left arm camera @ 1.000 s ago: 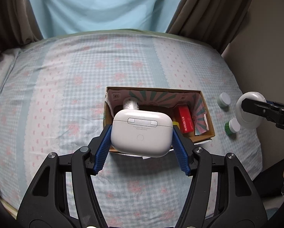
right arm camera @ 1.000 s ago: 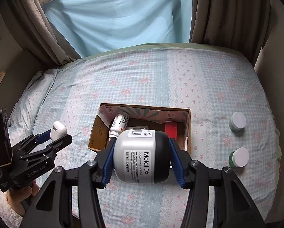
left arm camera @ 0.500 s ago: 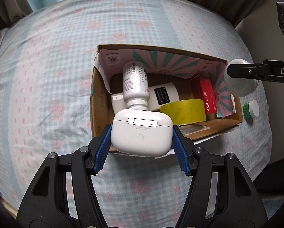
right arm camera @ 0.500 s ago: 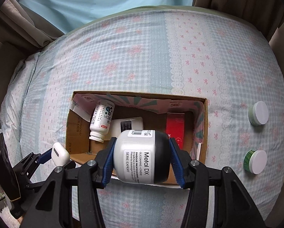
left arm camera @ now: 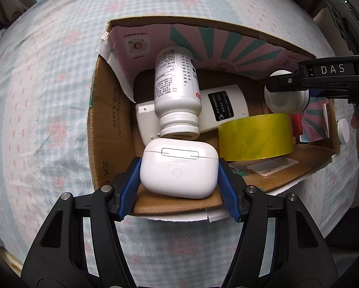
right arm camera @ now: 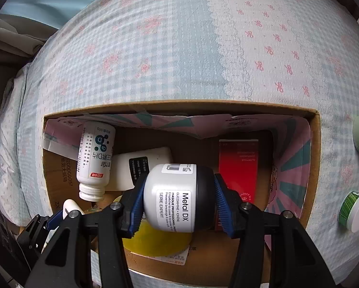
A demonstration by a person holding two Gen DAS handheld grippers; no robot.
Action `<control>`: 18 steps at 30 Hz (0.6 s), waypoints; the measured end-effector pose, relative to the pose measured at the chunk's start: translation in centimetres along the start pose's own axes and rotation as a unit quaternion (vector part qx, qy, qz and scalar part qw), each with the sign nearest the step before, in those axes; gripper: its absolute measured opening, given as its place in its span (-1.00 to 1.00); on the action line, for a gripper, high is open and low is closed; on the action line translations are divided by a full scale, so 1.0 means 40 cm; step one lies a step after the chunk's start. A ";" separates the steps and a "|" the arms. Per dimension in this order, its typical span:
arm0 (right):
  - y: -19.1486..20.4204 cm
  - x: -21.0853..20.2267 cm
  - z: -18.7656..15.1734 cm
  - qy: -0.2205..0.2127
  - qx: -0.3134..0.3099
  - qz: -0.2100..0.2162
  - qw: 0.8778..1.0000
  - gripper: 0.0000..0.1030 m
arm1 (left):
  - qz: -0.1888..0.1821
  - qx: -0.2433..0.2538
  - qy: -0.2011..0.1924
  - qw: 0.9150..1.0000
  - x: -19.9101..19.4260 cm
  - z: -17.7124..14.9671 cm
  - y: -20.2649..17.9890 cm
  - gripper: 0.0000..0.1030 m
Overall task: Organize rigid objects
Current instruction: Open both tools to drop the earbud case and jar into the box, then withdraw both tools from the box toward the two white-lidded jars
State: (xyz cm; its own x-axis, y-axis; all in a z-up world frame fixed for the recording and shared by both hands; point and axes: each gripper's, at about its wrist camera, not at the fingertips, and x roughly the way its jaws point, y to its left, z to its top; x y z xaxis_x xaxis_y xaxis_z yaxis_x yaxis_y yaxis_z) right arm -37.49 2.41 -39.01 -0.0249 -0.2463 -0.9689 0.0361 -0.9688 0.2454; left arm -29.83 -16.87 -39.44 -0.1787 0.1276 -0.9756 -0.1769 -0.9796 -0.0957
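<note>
Moved: both my tools have dropped closer over the cardboard box (left arm camera: 102, 124).
Left tool (left arm camera: 179, 171): clamping white earbud case (left arm camera: 178, 168), near edge.
Right tool (right arm camera: 179, 196): gripping Metal DX jar (right arm camera: 177, 196) above tape roll (left arm camera: 255, 136).

Left claw (left arm camera: 179, 175) and right claw (right arm camera: 179, 206) each clamp something (blue pads pressed in), side by side.

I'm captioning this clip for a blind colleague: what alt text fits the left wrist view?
The left gripper holds a white earbud case over the near edge of a cardboard box on a bed. Inside lie a white bottle and a yellow tape roll; the right gripper holds a jar above.
</note>
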 end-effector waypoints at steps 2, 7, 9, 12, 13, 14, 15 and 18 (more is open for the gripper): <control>0.001 0.007 0.003 0.004 -0.005 -0.001 1.000 -0.06 | 0.001 -0.004 0.004 1.000 0.004 0.000 0.002 0.13; 0.004 0.024 0.010 0.015 -0.011 -0.009 1.000 -0.05 | -0.017 -0.006 0.006 1.000 -0.001 -0.010 0.004 0.70; 0.000 0.022 0.010 0.011 -0.004 -0.005 1.000 -0.04 | -0.031 0.003 0.001 1.000 -0.017 -0.021 -0.010 0.99; -0.010 -0.007 0.008 -0.014 0.012 0.009 1.000 0.60 | -0.010 0.023 -0.004 1.000 -0.037 -0.040 -0.029 0.99; -0.012 -0.019 0.006 -0.023 0.013 0.008 1.000 0.98 | -0.007 0.026 -0.007 1.000 -0.046 -0.046 -0.032 0.99; -0.014 -0.031 0.004 -0.032 0.013 0.003 0.999 1.00 | -0.005 0.027 -0.011 1.000 -0.057 -0.050 -0.032 0.99; -0.015 -0.040 0.000 -0.037 0.012 -0.001 0.999 1.00 | -0.010 0.025 -0.011 1.000 -0.066 -0.052 -0.030 0.99; -0.017 -0.060 -0.011 -0.045 0.003 0.004 0.999 1.00 | -0.028 0.011 -0.016 0.999 -0.089 -0.059 -0.023 0.99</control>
State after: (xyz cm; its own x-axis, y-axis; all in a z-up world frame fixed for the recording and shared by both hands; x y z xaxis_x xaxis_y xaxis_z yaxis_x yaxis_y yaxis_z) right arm -37.00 3.68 -36.87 -0.1140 -0.2560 -0.9599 0.0298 -0.9667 0.2542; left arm -26.76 -16.79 -36.34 -0.1981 0.1874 -0.9621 -0.2097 -0.9669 -0.1451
